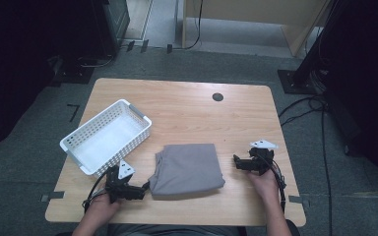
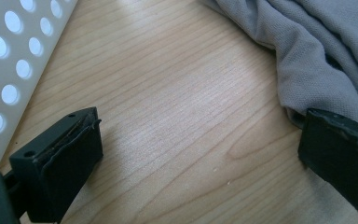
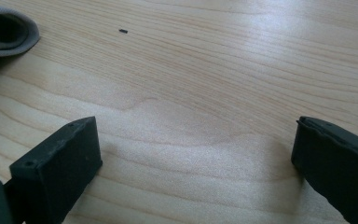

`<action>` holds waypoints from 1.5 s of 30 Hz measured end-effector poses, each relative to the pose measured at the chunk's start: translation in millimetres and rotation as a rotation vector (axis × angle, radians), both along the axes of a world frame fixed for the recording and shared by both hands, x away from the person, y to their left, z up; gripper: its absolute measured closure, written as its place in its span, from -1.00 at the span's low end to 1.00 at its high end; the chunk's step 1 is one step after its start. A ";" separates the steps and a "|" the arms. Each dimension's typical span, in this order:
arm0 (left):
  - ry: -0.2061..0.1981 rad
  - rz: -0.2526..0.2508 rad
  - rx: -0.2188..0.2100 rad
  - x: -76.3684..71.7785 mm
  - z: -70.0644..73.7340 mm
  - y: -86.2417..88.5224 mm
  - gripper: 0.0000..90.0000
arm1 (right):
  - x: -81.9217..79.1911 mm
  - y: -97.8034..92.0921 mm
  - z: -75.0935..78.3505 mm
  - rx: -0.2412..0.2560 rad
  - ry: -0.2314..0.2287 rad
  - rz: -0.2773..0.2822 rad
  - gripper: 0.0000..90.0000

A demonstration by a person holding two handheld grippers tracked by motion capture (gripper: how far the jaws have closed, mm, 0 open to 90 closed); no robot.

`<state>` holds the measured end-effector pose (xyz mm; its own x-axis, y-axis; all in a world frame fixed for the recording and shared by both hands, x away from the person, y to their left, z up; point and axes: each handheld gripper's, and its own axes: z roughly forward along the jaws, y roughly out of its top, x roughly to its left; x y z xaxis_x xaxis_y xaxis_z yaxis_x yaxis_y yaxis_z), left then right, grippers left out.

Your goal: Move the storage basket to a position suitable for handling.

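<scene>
A folded grey cloth (image 1: 188, 170) lies on the wooden table (image 1: 187, 105), near its front middle. My left gripper (image 1: 142, 191) rests low at the cloth's front left corner, open, with bare wood between its jaws. In the left gripper view (image 2: 200, 154) its right jaw touches the cloth's edge (image 2: 321, 60). My right gripper (image 1: 237, 163) sits just right of the cloth, open and empty. The right gripper view (image 3: 198, 163) looks over bare wood, with a cloth corner (image 3: 7, 32) at the upper left.
A white perforated basket (image 1: 107, 136) stands empty at the table's left, just behind my left gripper; its wall (image 2: 14, 60) shows in the left gripper view. A dark round hole (image 1: 217, 97) is set in the table's far side. Cables trail on the floor to the right.
</scene>
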<state>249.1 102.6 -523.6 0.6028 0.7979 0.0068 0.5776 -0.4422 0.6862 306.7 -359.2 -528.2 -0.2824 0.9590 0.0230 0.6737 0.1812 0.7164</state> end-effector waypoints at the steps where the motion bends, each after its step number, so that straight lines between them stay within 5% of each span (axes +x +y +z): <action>1: 0.000 0.000 0.000 0.0 0.0 0.0 -1.00 | 0.0 0.0 0.0 0.000 0.000 0.000 -0.99; 11: 0.000 0.002 0.000 0.4 0.0 -0.5 -1.00 | 0.1 0.2 0.6 0.004 -0.012 -0.015 -0.86; 15: 0.001 0.001 0.001 0.4 0.1 -0.5 -1.00 | -0.2 -0.2 3.2 0.011 -0.015 -0.008 -0.61; 20: 0.001 0.001 0.002 0.4 0.1 -0.5 -1.00 | 1.9 3.7 8.5 0.038 0.015 0.006 -0.53; 35: 0.001 0.000 0.003 0.8 0.2 -0.8 -1.00 | 0.4 3.8 21.1 0.138 -0.012 0.013 -0.31; 45: 0.001 0.001 0.003 0.8 0.2 -0.8 -1.00 | 14.8 15.6 34.8 0.186 -0.003 0.082 -0.09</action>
<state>249.9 101.8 -523.5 0.6023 0.7982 0.0087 0.5785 -0.4440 0.6843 321.5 -343.7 -493.4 -0.3601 0.9120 0.1966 0.6600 0.1001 0.7446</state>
